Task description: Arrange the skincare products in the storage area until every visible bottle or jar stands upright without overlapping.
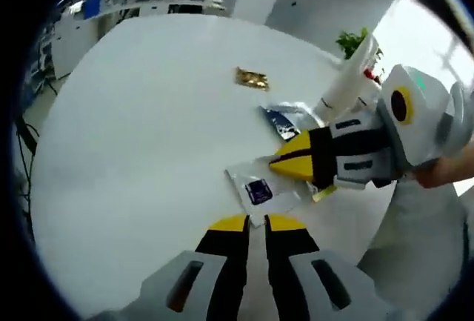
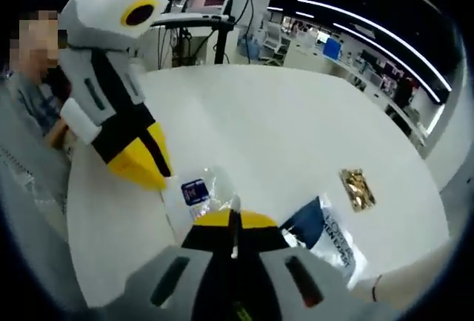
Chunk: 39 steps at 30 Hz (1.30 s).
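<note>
A clear sachet with a dark blue label (image 1: 259, 191) (image 2: 195, 190) lies on the round white table (image 1: 133, 143) (image 2: 296, 121). My left gripper (image 1: 257, 224) (image 2: 148, 179) stands with its jaws close together over the sachet's near corner. My right gripper (image 1: 285, 164) (image 2: 234, 219) comes in from the other side, shut on the sachet's opposite edge. A blue and white sachet (image 1: 285, 119) (image 2: 326, 236) lies flat just beyond. Farther out rests a small gold packet (image 1: 252, 78) (image 2: 358, 187).
A white bottle (image 1: 348, 76) stands at the table's far right edge with a green plant (image 1: 354, 39) behind it. A person sits by the table (image 2: 29, 98), and a hand (image 1: 444, 173) holds the right gripper. Desks and screens fill the background.
</note>
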Available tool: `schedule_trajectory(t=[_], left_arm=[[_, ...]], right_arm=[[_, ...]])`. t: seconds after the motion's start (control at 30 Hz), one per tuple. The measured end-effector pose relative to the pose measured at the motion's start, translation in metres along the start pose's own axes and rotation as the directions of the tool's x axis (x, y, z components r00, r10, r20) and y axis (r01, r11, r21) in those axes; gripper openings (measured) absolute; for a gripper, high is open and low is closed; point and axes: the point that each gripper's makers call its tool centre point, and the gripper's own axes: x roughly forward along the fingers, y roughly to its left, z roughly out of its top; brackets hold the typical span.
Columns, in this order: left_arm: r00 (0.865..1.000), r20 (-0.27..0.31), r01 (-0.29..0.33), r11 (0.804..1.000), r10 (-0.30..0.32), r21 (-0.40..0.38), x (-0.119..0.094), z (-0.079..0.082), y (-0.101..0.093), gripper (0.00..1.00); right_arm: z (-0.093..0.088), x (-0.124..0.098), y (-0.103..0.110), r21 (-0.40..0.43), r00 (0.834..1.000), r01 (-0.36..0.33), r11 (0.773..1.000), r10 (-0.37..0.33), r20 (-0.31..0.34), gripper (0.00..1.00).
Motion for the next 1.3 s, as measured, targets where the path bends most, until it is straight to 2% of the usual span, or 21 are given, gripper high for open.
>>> schedule_trajectory(t=[0.13, 0.2, 0.3, 0.33, 0.4, 0.5, 0.73, 0.87, 0.93, 1.3], left_arm=[[0.999, 0.036, -0.024, 0.993, 0.020, 0.114, -0.002, 0.016, 0.001, 0.07], [0.998, 0.055, -0.035, 0.983, 0.025, 0.181, 0.002, 0.025, -0.002, 0.10], [0.998, 0.060, -0.028, 0.959, 0.012, 0.283, 0.012, 0.030, -0.011, 0.12], [0.998, 0.056, -0.032, 0.945, 0.015, 0.326, 0.017, 0.030, -0.014, 0.12], [0.999, 0.022, -0.038, 0.929, 0.033, 0.369, 0.024, 0.024, -0.015, 0.14], [0.999, 0.013, -0.049, 0.926, 0.048, 0.375, 0.031, 0.020, -0.013, 0.20], [0.998, 0.012, -0.065, 0.919, 0.065, 0.389, 0.033, 0.020, -0.007, 0.18], [0.998, 0.008, -0.064, 0.917, 0.066, 0.393, 0.033, 0.019, -0.007, 0.18], [0.998, 0.008, -0.066, 0.915, 0.069, 0.399, 0.033, 0.019, -0.007, 0.18], [0.997, 0.009, -0.076, 0.913, 0.079, 0.401, 0.035, 0.019, -0.005, 0.18]], right_arm=[[0.000, 0.000, 0.000, -0.004, 1.000, -0.003, 1.000, 0.003, 0.002, 0.01], [0.000, 0.000, 0.000, -0.007, 1.000, -0.002, 1.000, 0.002, 0.003, 0.01], [0.000, 0.000, 0.000, -0.015, 1.000, -0.002, 1.000, 0.002, -0.002, 0.01], [0.000, 0.000, 0.000, -0.018, 1.000, -0.003, 1.000, 0.003, -0.003, 0.01], [0.000, 0.000, 0.000, -0.019, 1.000, -0.004, 1.000, 0.004, -0.003, 0.01], [0.000, 0.000, 0.000, -0.021, 1.000, -0.004, 1.000, 0.004, -0.002, 0.01], [0.000, 0.000, -0.001, -0.030, 1.000, -0.010, 1.000, 0.010, -0.001, 0.03], [0.001, -0.002, -0.005, -0.044, 1.000, 0.002, 0.999, -0.002, 0.004, 0.10], [0.001, -0.005, -0.008, -0.057, 1.000, 0.009, 0.998, -0.008, 0.006, 0.10], [0.001, -0.024, -0.017, 0.003, 0.998, 0.043, 0.999, -0.043, 0.037, 0.17]])
